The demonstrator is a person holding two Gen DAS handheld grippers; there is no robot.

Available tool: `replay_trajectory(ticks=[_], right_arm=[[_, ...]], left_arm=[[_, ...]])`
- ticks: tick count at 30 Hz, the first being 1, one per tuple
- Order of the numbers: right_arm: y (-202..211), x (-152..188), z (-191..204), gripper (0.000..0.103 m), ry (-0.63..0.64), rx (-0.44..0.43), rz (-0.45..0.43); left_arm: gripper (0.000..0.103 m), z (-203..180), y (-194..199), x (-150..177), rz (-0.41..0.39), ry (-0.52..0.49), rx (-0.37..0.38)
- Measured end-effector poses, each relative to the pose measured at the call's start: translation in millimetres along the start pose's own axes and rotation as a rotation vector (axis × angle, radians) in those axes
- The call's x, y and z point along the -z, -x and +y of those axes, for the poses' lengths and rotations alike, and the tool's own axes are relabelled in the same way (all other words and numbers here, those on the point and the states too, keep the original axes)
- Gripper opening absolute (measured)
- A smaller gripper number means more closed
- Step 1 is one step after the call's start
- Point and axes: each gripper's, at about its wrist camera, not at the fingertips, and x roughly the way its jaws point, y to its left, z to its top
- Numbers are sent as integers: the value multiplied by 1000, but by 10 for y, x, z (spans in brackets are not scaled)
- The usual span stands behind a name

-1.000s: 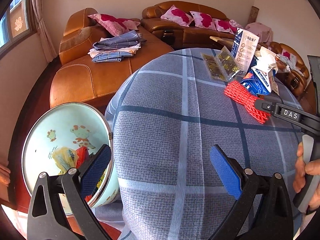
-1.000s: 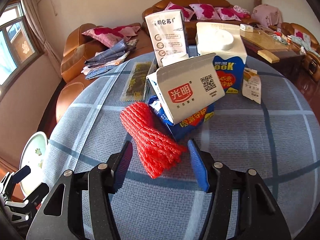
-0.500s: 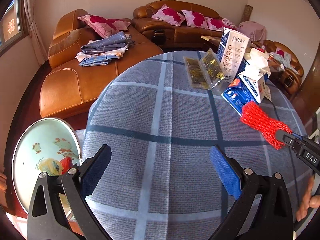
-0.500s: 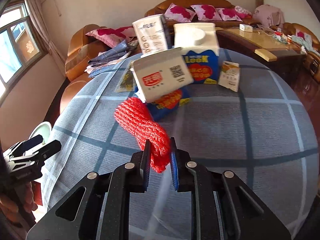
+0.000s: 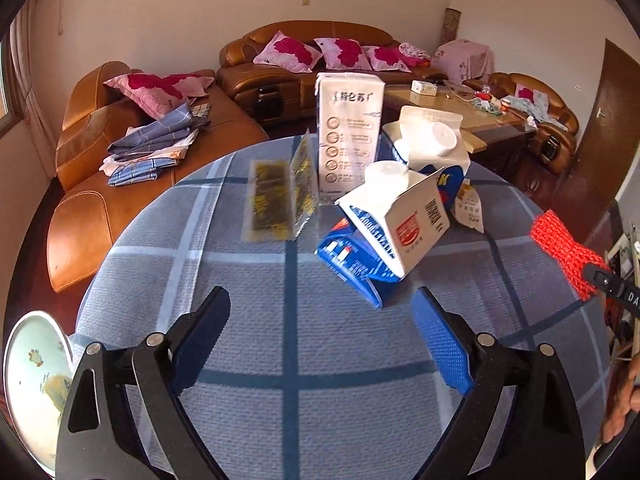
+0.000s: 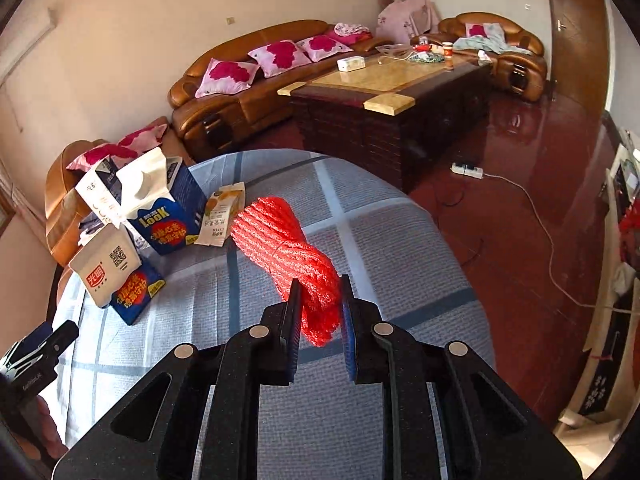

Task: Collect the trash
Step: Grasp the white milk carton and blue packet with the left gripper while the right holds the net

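Observation:
My right gripper [image 6: 319,312] is shut on a red foam net [image 6: 286,248] and holds it lifted above the checked table [image 6: 360,420]; the net also shows at the right edge of the left wrist view [image 5: 564,252]. My left gripper [image 5: 320,340] is open and empty, low over the table, facing a tipped white milk carton [image 5: 400,224] that lies on a blue carton [image 5: 352,264]. A tall white carton [image 5: 348,136], a blue and white LOOK carton [image 5: 436,148], clear gold-printed wrappers [image 5: 280,192] and a small paper packet [image 5: 470,208] stand behind.
A round pale basin [image 5: 32,380] with trash in it sits below the table's left edge. Orange leather sofas [image 5: 112,176] with cushions and folded cloth lie behind. A wooden coffee table [image 6: 384,96] and a power strip [image 6: 468,170] on the red floor are to the right.
My right gripper closed on the red net, lifted it off the table and swung right. My left gripper moved from the basin toward the cartons, still open.

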Motion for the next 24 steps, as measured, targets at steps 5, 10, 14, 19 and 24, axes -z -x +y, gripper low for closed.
replay_trajectory(ticks=[5, 10, 14, 19, 24], right_arm=[[-36, -1, -48, 19, -1, -17, -4], [-58, -73, -182, 19, -27, -21, -10], [-91, -117, -265, 19, -39, -23, -4], [-167, -150, -276, 19, -46, -38, 2], [-224, -172, -319, 19, -68, -37, 8]], left_arm=[[90, -304, -115, -220, -28, 20, 1], [91, -532, -391, -352, 5, 74, -48], [94, -672, -546, -401, 3, 123, -114], [95, -760, -700, -447, 17, 163, -194], [78, -658, -837, -391, 69, 193, -204]])
